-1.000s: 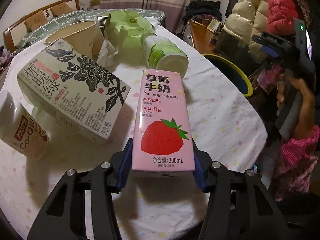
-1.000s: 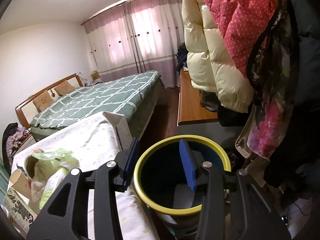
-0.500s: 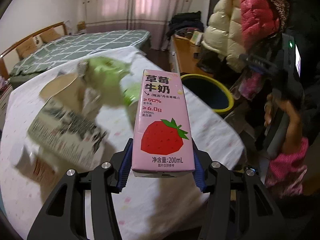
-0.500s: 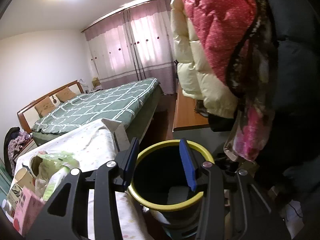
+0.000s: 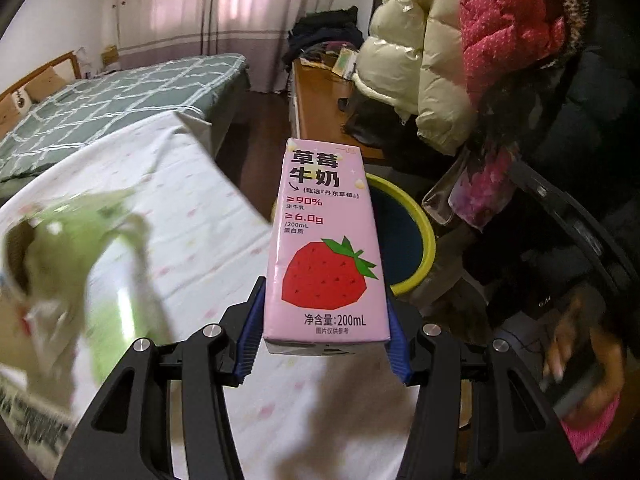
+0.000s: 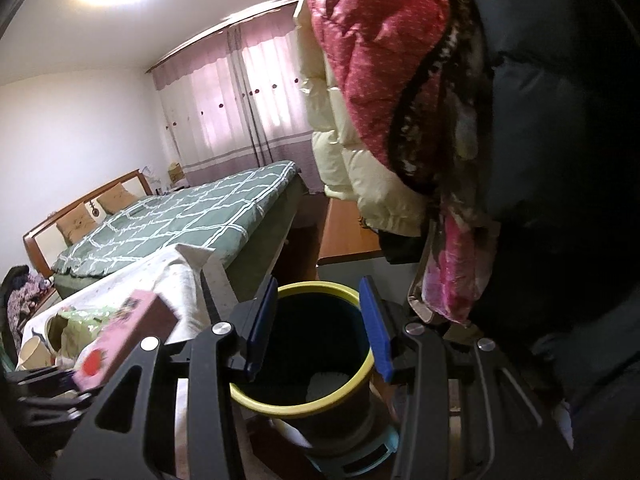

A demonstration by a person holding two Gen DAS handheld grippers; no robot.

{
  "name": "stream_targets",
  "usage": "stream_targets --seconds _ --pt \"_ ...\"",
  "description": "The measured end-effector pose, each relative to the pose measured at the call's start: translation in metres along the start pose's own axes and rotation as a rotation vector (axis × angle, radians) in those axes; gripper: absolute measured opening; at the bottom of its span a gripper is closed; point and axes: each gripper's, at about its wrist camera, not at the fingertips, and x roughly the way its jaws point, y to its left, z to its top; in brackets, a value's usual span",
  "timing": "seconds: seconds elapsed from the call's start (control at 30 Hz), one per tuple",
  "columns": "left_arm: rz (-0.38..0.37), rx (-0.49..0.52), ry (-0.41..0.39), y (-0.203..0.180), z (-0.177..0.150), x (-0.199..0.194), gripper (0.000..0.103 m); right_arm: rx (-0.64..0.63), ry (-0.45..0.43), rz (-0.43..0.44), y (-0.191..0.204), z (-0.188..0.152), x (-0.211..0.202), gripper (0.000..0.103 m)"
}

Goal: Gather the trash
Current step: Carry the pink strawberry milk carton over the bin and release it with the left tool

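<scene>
Pink carton of strawberry milk (image 5: 326,248) stands upright in the left claw (image 5: 324,340), its blue pads pressed against both lower sides. Just beyond the carton and slightly right sits the yellow-rimmed bin (image 5: 416,236), mouth open, beside the tabletop (image 5: 192,216) edge. To the claw's left, blurred green wrappers (image 5: 100,248) lie on the cloth. The right claw (image 6: 318,332) hangs spread wide and holding nothing above the bin (image 6: 304,400), rim framed between its fingers; coats (image 6: 380,80) crowd its right.
</scene>
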Motion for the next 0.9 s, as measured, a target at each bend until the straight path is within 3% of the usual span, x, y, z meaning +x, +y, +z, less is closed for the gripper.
stream_targets --seconds 0.57,0.7,0.77,0.87,0.9 --pt "-0.021 0.056 0.102 -0.047 0.061 0.126 0.052 0.062 0.056 -0.048 -0.034 -0.005 0.033 0.042" --pt "-0.001 0.032 0.088 -0.044 0.063 0.127 0.069 0.067 0.058 -0.053 -0.038 -0.005 0.036 0.044" --pt "0.012 0.021 0.077 -0.040 0.062 0.121 0.070 0.067 0.059 -0.052 -0.038 -0.006 0.035 0.044" --pt "0.007 -0.025 0.048 -0.027 0.057 0.095 0.075 0.064 0.068 -0.045 -0.035 -0.008 0.037 0.045" --pt "0.006 -0.040 0.029 -0.023 0.054 0.084 0.081 0.061 0.073 -0.042 -0.033 -0.008 0.037 0.047"
